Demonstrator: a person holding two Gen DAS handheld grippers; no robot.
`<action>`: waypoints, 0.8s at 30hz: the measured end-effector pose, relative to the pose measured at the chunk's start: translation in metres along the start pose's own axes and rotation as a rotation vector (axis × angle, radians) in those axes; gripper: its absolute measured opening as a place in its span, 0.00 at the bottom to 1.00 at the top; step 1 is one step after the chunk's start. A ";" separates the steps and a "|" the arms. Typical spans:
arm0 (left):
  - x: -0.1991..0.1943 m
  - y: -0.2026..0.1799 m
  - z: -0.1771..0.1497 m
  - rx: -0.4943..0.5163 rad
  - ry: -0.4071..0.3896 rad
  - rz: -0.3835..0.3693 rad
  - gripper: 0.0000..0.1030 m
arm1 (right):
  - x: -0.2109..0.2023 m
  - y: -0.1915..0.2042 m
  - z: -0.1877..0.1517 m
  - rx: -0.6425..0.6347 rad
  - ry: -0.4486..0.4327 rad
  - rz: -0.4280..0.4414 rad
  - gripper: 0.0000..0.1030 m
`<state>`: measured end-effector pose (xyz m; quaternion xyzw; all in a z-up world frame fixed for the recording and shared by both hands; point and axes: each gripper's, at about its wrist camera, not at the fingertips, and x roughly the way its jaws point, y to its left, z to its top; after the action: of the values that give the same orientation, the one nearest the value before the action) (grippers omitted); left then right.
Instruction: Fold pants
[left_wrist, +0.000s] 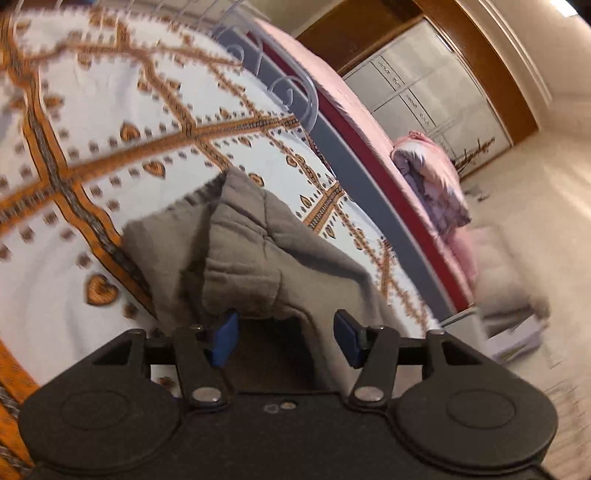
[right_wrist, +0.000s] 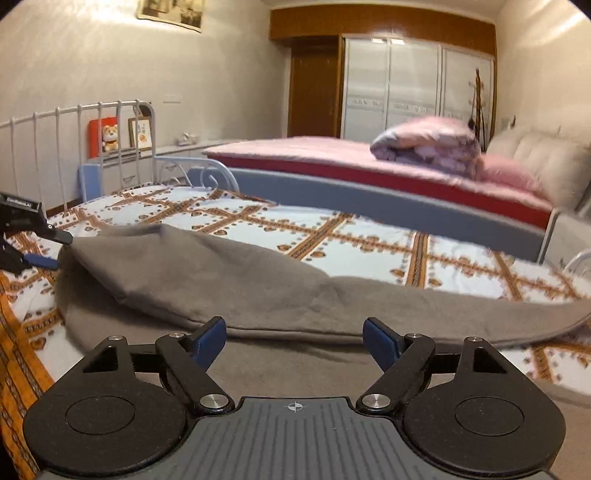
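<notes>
Grey pants lie on a white bedspread with an orange pattern, partly folded over, one leg stretching to the right. In the left wrist view the pants are bunched just ahead of my left gripper, which is open with blue pads wide apart above the cloth. My right gripper is open, low over the near fold of the pants. The left gripper also shows in the right wrist view, at the far left beside the raised end of the pants.
A white metal bed rail stands at the far left. A grey bed frame borders a second bed with a pink sheet and a rolled quilt. A white wardrobe stands behind.
</notes>
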<state>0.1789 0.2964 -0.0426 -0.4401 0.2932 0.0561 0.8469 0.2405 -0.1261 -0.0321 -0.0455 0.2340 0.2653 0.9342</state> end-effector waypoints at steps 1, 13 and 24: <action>0.005 0.002 0.001 -0.025 0.007 -0.011 0.44 | 0.005 -0.002 0.001 0.028 0.008 0.007 0.78; 0.036 0.000 0.014 0.001 -0.012 -0.001 0.32 | 0.075 -0.081 0.000 0.624 0.146 0.091 0.52; 0.043 -0.012 0.028 0.154 -0.029 -0.061 0.11 | 0.120 -0.135 -0.019 1.084 0.176 0.143 0.05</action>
<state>0.2311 0.3041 -0.0451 -0.3817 0.2708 0.0140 0.8836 0.3919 -0.1883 -0.1092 0.4358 0.4169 0.1646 0.7805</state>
